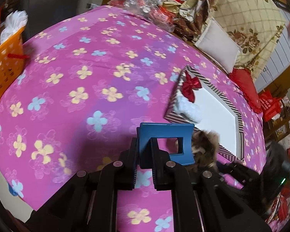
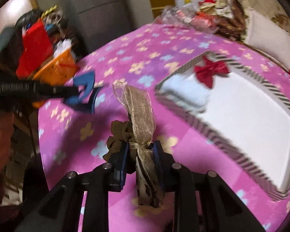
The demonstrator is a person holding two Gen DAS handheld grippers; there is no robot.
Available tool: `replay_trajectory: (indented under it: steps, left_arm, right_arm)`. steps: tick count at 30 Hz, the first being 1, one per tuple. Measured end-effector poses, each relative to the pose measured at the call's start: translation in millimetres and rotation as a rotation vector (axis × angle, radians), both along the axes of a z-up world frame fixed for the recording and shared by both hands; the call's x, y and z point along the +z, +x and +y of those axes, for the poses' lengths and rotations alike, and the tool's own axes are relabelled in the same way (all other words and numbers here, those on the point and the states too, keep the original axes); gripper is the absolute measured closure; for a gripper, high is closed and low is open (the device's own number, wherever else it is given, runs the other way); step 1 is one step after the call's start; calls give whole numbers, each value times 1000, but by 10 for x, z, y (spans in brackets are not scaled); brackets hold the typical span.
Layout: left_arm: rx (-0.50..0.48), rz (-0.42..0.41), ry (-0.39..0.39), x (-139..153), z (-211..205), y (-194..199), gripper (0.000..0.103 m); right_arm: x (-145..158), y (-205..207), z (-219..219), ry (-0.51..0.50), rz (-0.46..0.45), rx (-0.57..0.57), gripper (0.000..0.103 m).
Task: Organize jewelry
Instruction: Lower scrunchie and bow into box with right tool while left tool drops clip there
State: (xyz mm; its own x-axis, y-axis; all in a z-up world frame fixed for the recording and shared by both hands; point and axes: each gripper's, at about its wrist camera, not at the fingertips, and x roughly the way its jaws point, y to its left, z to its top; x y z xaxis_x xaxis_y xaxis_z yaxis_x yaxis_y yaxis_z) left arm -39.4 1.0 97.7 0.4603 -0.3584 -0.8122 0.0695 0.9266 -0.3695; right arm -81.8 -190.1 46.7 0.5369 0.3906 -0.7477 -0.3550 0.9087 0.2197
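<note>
My left gripper (image 1: 144,166) is shut on a blue rectangular hair claw clip (image 1: 166,143) and holds it above the pink flowered cloth. It also shows in the right wrist view (image 2: 83,93) at the left. My right gripper (image 2: 140,150) is shut on a brown scrunchie with a gold ribbon bow (image 2: 139,112); its brown frill also shows in the left wrist view (image 1: 204,147). A striped gift box with a white inside (image 2: 241,112) and a red bow (image 2: 210,70) lies open to the right, a white fluffy item (image 2: 185,92) in its near corner. The box also shows in the left wrist view (image 1: 218,114).
An orange basket (image 1: 5,63) with white stuffing stands at the cloth's left edge. Plastic bags and red items (image 1: 148,7) pile at the far edge. A cream cushion (image 1: 220,44) and a floral quilt (image 1: 247,15) lie at the back right.
</note>
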Motion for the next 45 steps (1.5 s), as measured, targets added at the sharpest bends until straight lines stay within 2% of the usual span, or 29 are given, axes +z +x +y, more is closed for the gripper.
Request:
replay_trajectory:
  steps: [3,7,12,16,25,29,32,36,39,41,43,45]
  left_arm:
    - [-30,-13,-2,63,-186,25,91]
    - [-64,-23,4,126,-422,93,91]
    - [-100,-20,1,134,-734,237,91]
    - [-123,-7,-10,98,-982,400,91]
    - [-153,27,5,-87,-1440,888,91]
    - [-155,55,35,-268,-1564,1061,91]
    - [-163,94,38,-414,-1640,1183,91]
    - [-165,106,43,-525,-1706,1264,91]
    - [-163,112,53,-575,-1746,1288,91]
    - [-162,105,67,-579,-1766,1291,90]
    - [-157,100,65,-575,-1764,1294,90]
    - [-154,96,61,-573,-1758,1294,86]
  right_arm:
    - [171,64,-300,59,-15,-68,77]
    - [351,195,-689,61,-44,-167,77]
    - [394,431,-1076,49,-35,-253,77]
    - [322,671,-1358,72,-8,-314,77]
    - [89,1372,-1641,110,54,-400,77]
    - [-64,1711,-1644,106,104,-397,77]
    - [-190,1921,-1592,81,129,-381,77]
    - [-317,2125,-1524,32,148,-368,77]
    - [-426,2225,-1546,56,182,-366,72]
    - [-425,2220,-1576,85,182,-366,64]
    - [-379,2158,-1628,114,169,-373,52]
    - [-308,2084,-1687,136,156,-380,51]
